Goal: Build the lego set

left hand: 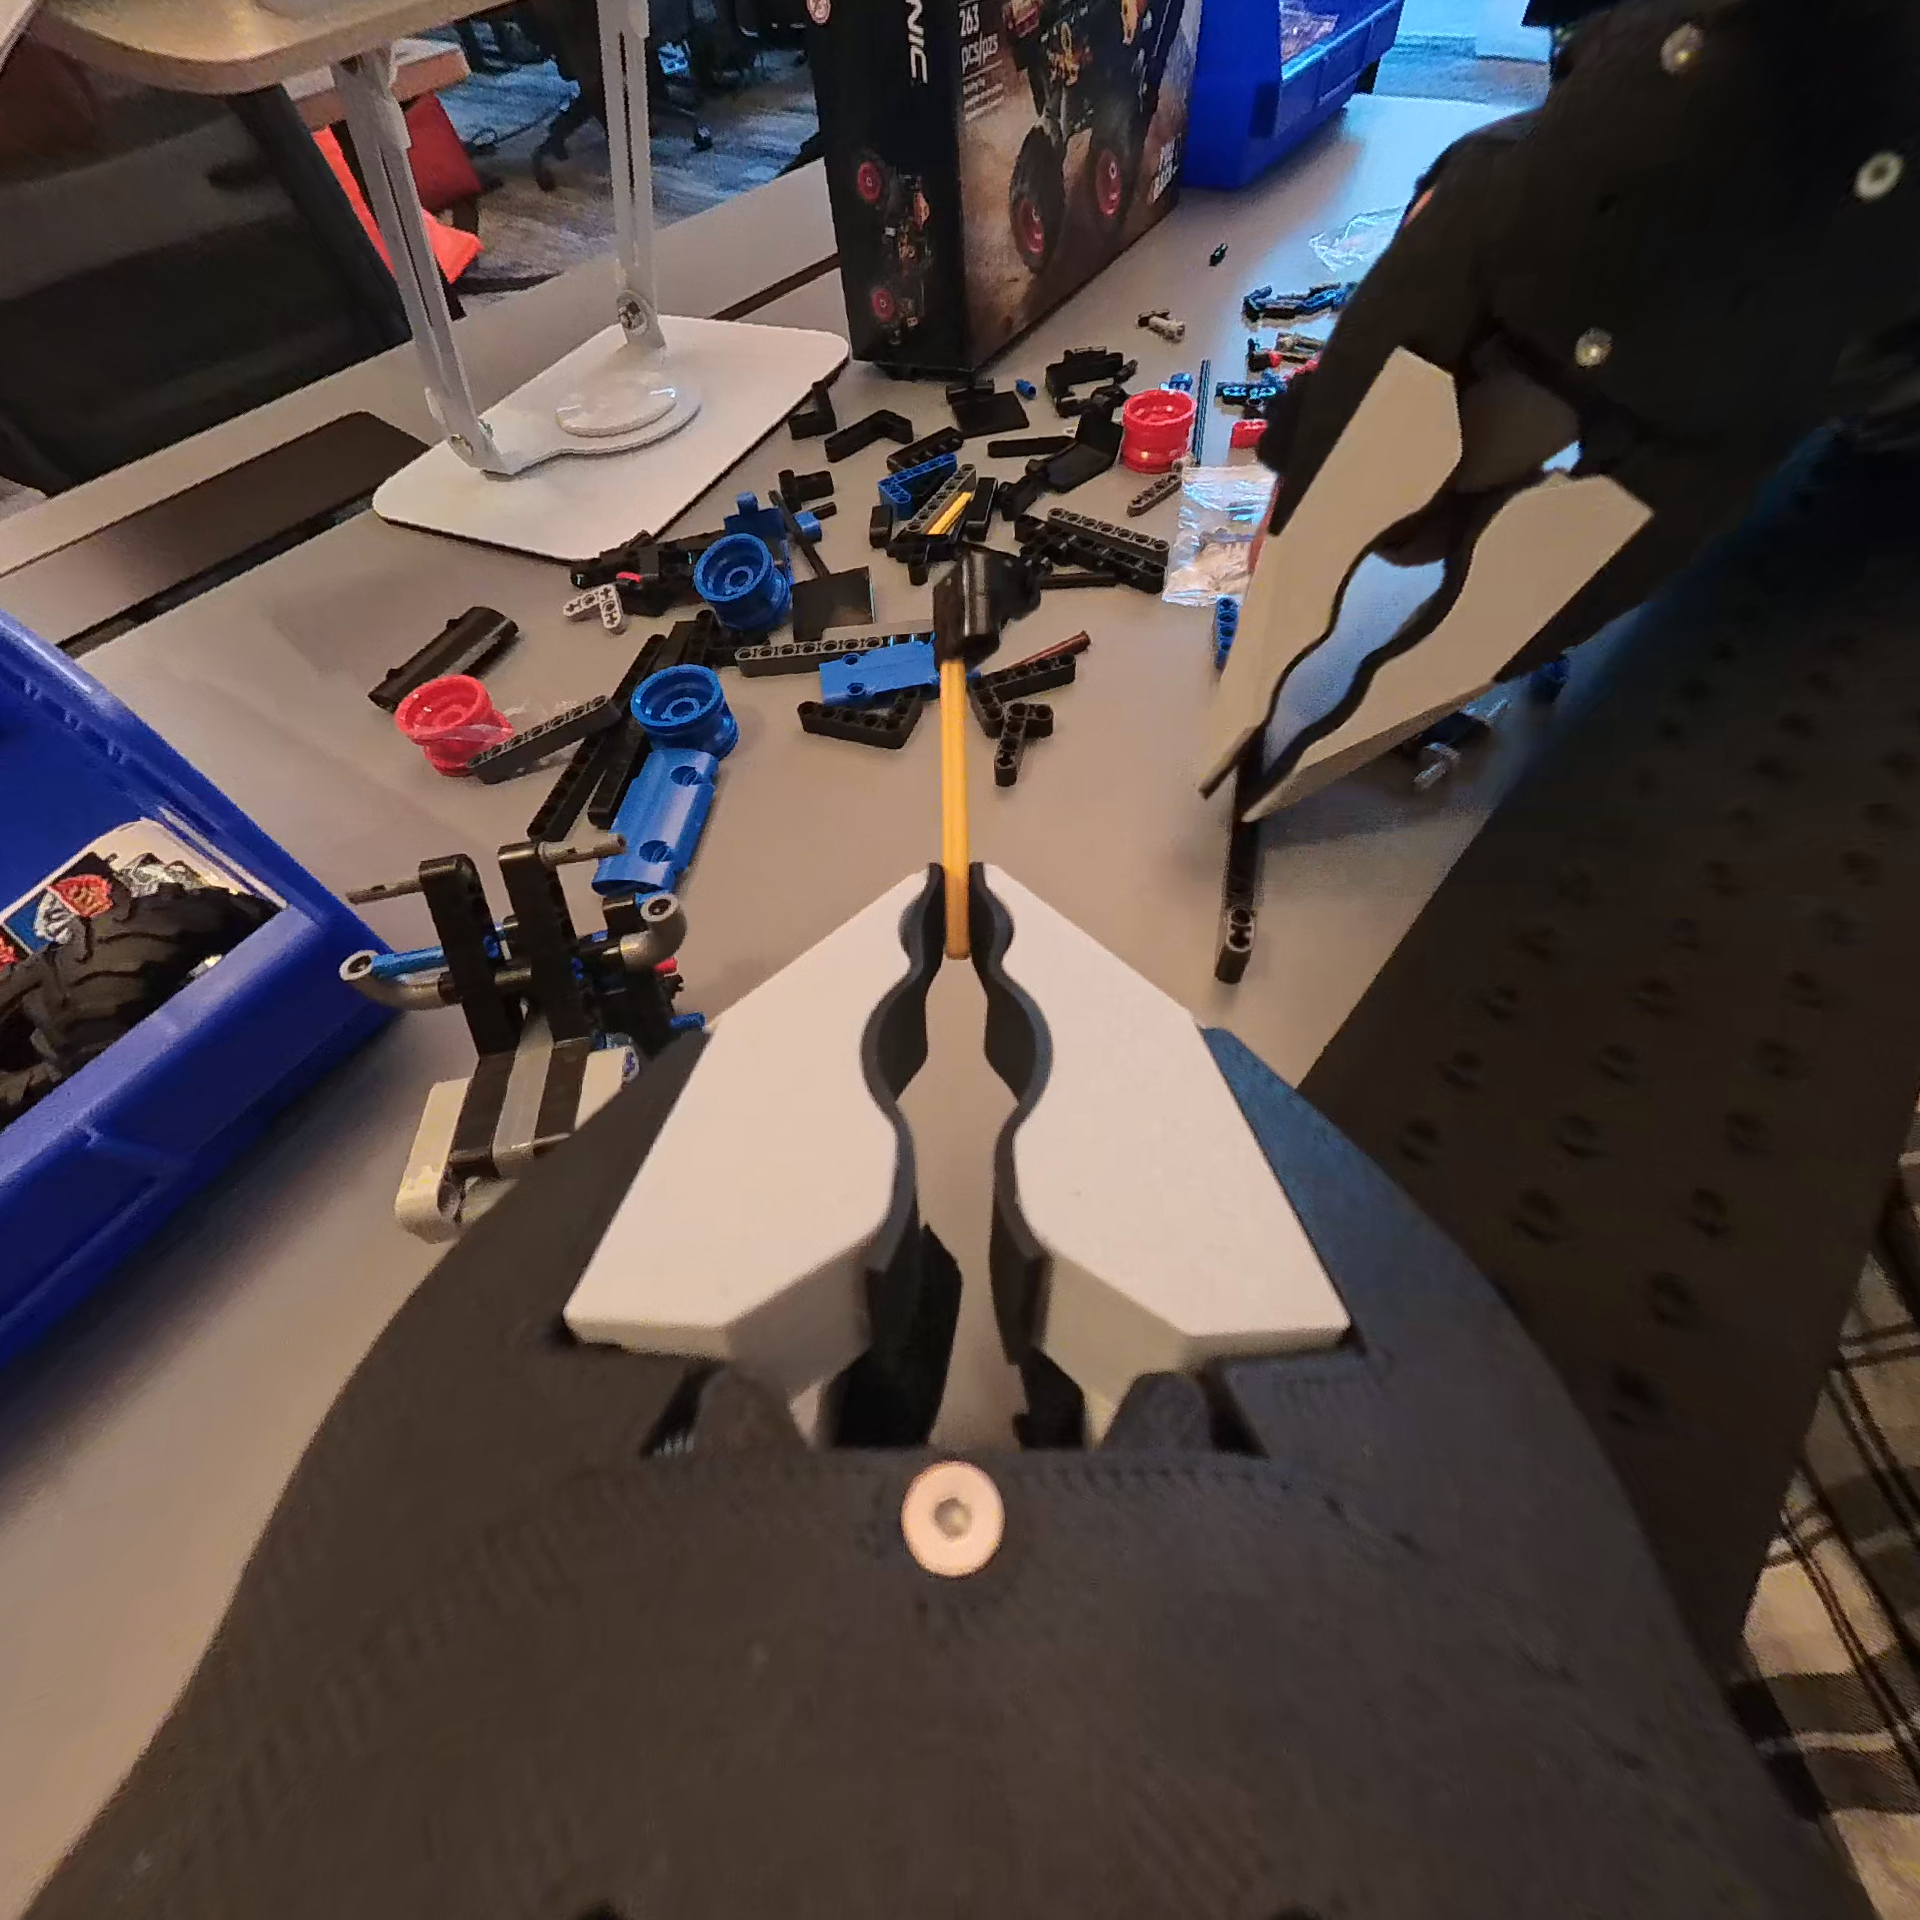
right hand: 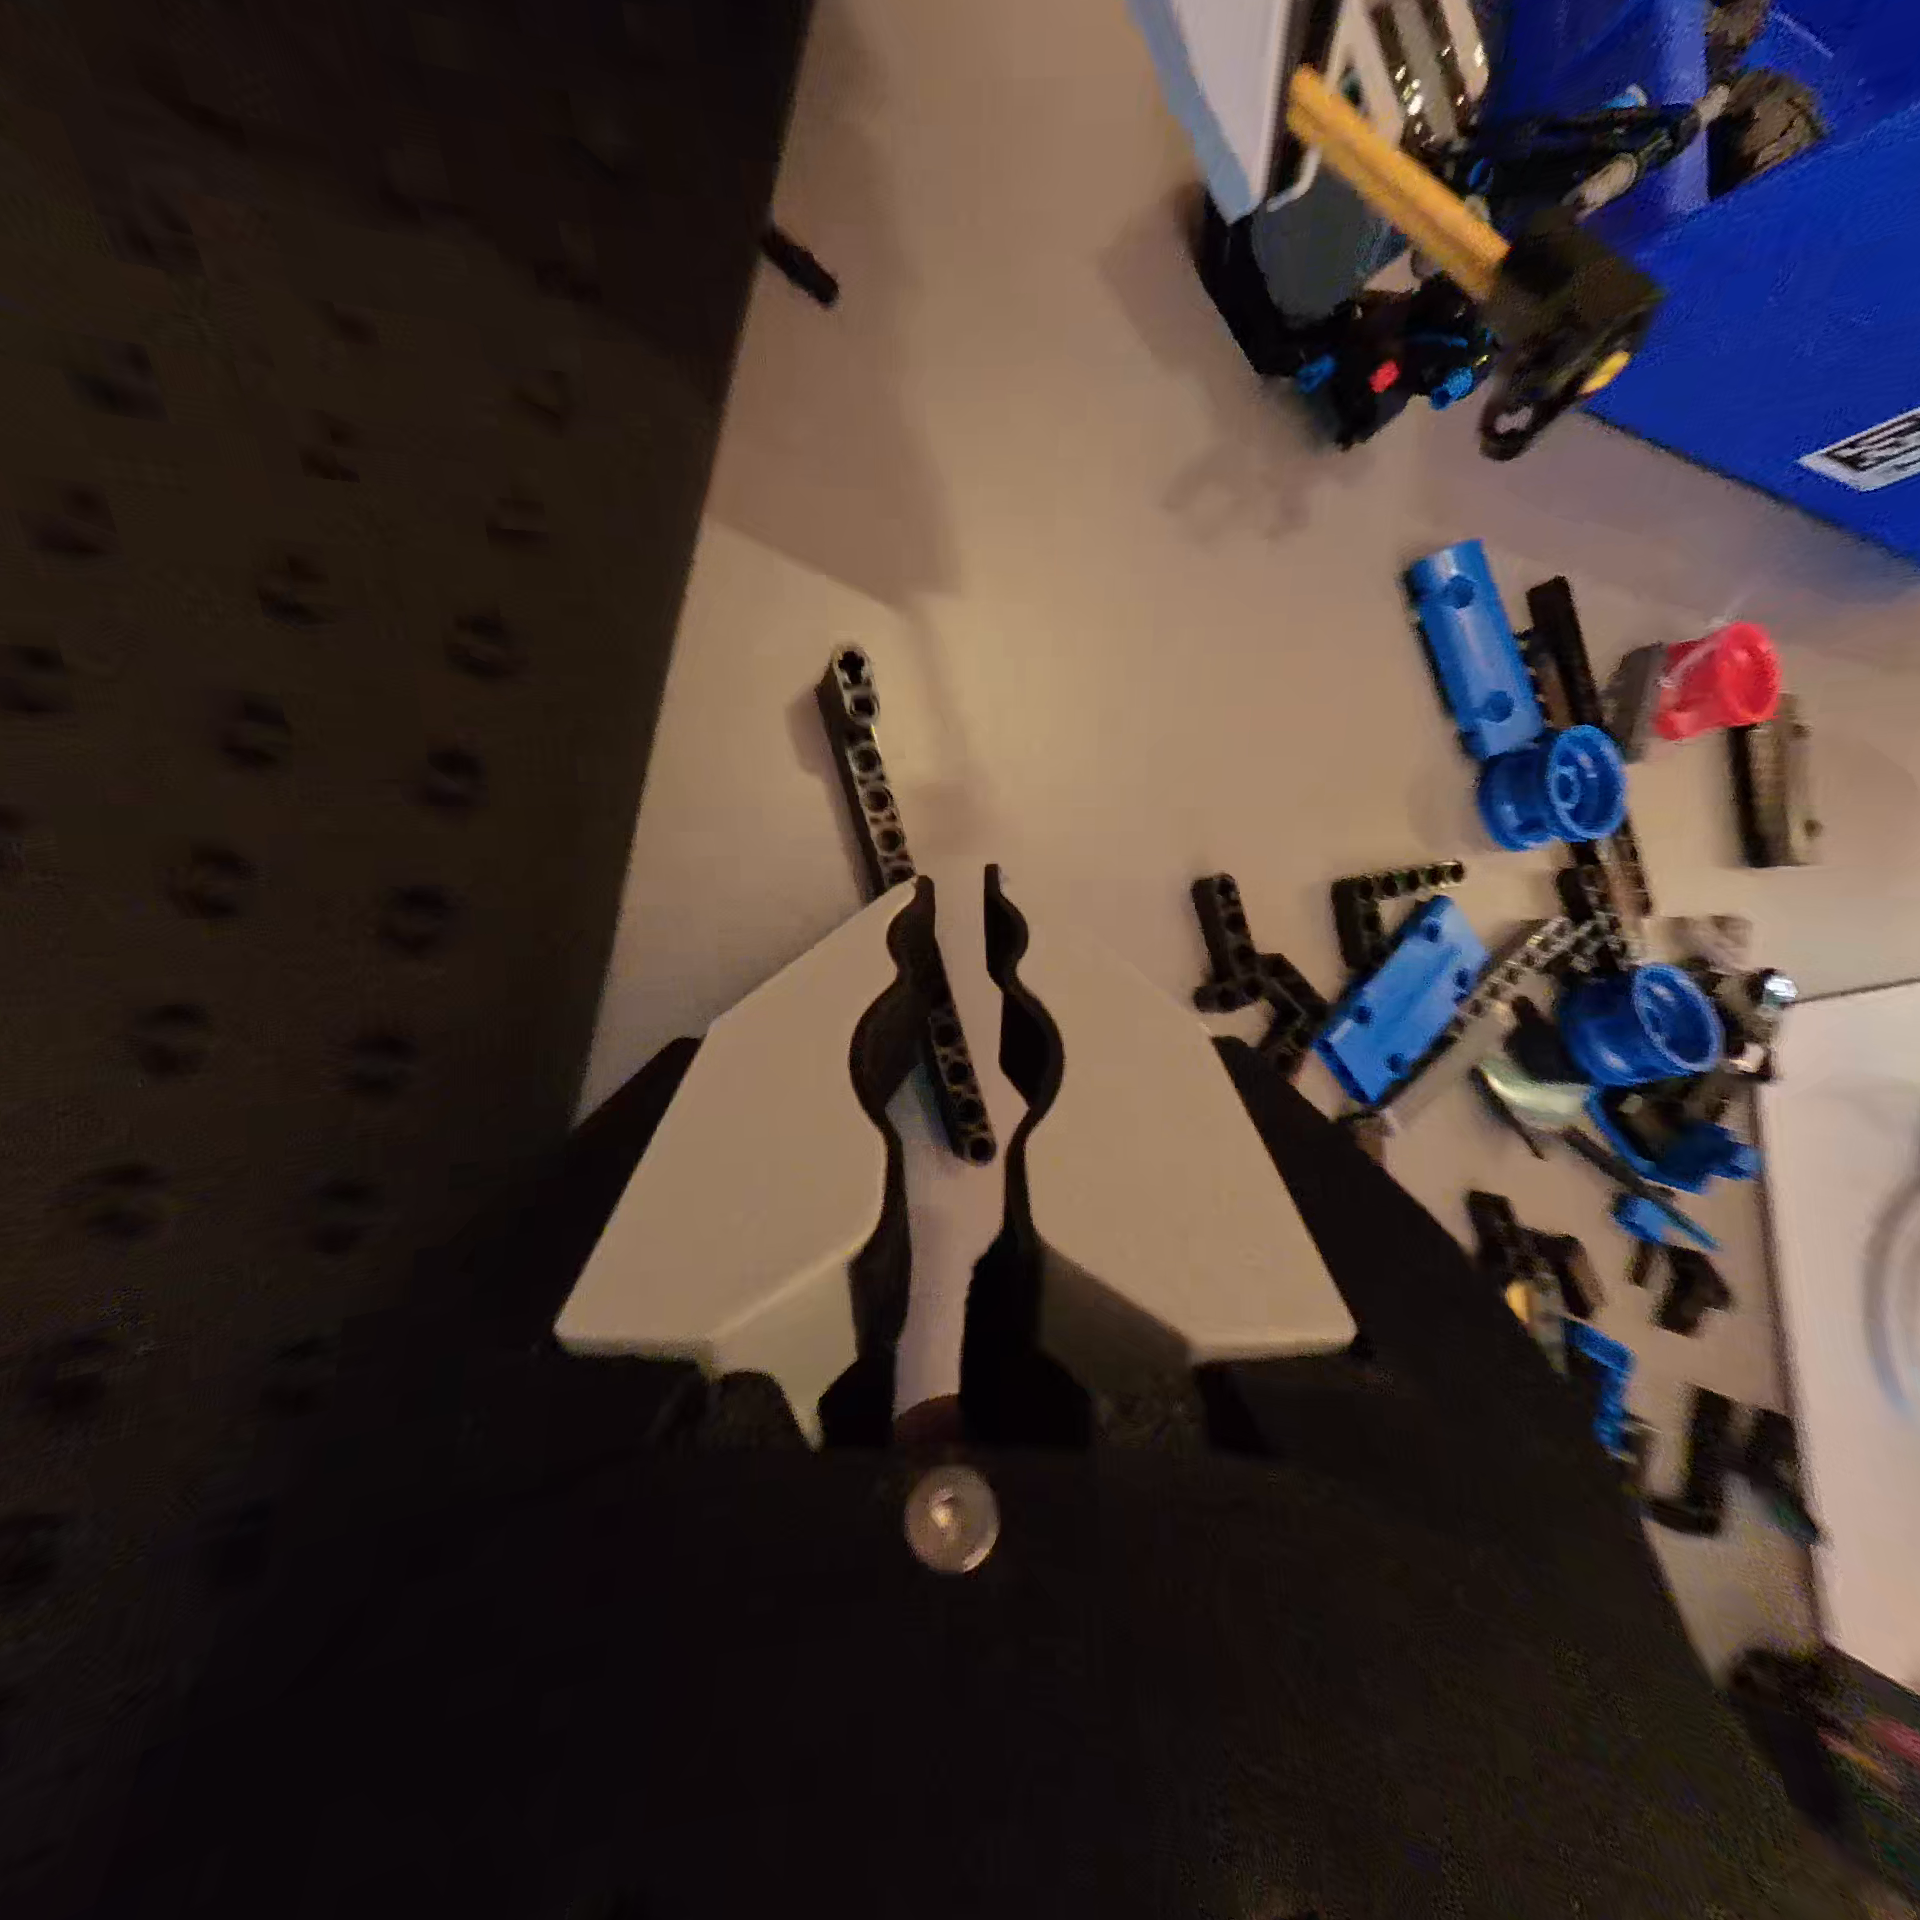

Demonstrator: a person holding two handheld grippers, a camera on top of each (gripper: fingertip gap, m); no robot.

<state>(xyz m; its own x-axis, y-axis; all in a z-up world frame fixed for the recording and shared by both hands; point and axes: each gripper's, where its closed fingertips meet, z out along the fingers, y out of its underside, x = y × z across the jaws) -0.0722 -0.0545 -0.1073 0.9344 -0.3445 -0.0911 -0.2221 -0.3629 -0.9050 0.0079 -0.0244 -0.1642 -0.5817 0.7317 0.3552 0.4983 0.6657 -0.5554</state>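
My left gripper is shut on a yellow axle that points forward, with a black connector on its far end. The axle and connector also show in the right wrist view, held above the table. A part-built black, grey and blue chassis stands to the left, also in the right wrist view. My right gripper is narrowly open and empty, low over a long black beam lying on the table. It shows in the left wrist view above that beam.
Loose black, blue and red parts cover the grey table. A blue bin holding tyres stands left. The set's box and a white stand base stand behind. A black dimpled panel runs along the right. My right fingertips sit around 11 cm from my left ones.
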